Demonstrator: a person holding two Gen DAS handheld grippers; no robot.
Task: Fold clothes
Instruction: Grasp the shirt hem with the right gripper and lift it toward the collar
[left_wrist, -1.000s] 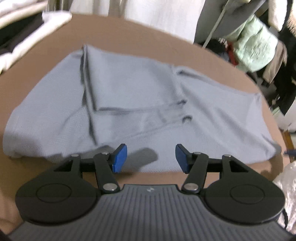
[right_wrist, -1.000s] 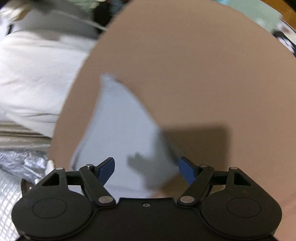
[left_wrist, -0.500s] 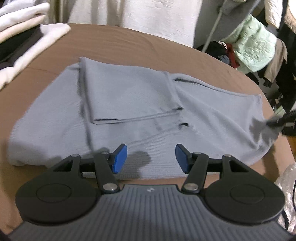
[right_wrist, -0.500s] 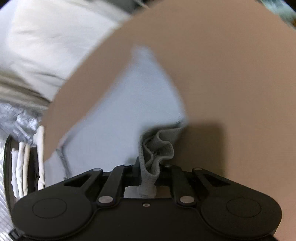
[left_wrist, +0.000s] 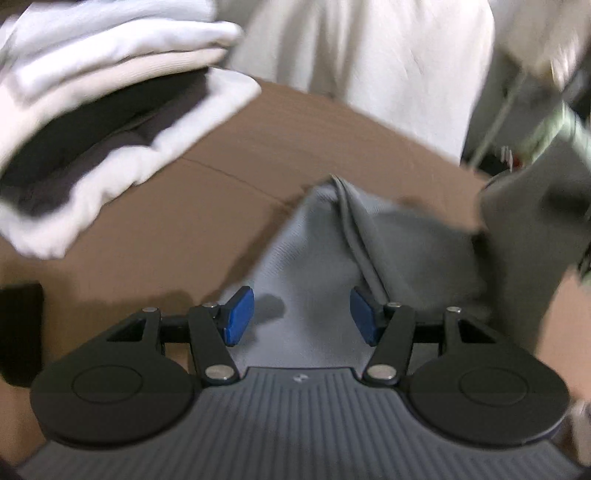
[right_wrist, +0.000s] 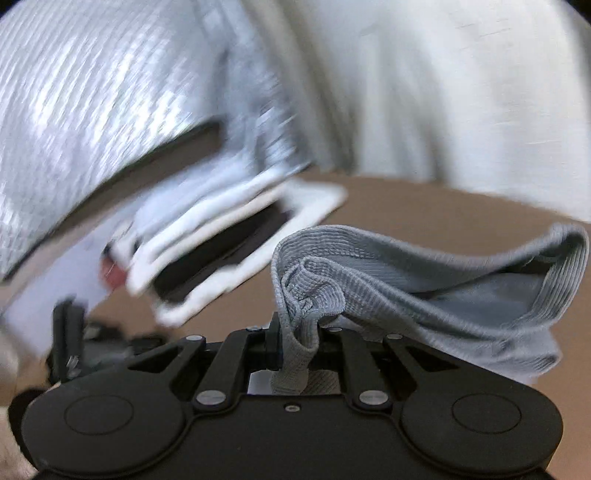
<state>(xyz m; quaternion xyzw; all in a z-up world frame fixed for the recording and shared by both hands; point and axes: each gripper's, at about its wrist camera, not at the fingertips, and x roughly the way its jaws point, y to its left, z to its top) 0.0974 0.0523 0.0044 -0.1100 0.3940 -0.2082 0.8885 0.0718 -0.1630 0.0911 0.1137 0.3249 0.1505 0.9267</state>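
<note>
1. Pinching a bunched edge of the grey ribbed garment (right_wrist: 436, 280), the right gripper (right_wrist: 295, 339) has its jaws closed on the fabric; its fingertips are hidden by the cloth.
2. From that grip the garment hangs lifted in a loose fold above the brown table (right_wrist: 406, 206); its far end is cut off at the frame's right edge.
3. The left gripper (left_wrist: 302, 314) stands wide, blue pads (left_wrist: 239, 314) apart with nothing between them, low over the garment (left_wrist: 314, 258) lying on the table (left_wrist: 177, 229).
4. A stack of folded white and dark clothes (left_wrist: 110, 122) sits on the table's far left, apart from the garment; motion blur smears its edges.
5. White fabric (left_wrist: 369, 51) behind the table is too blurred to identify.
</note>
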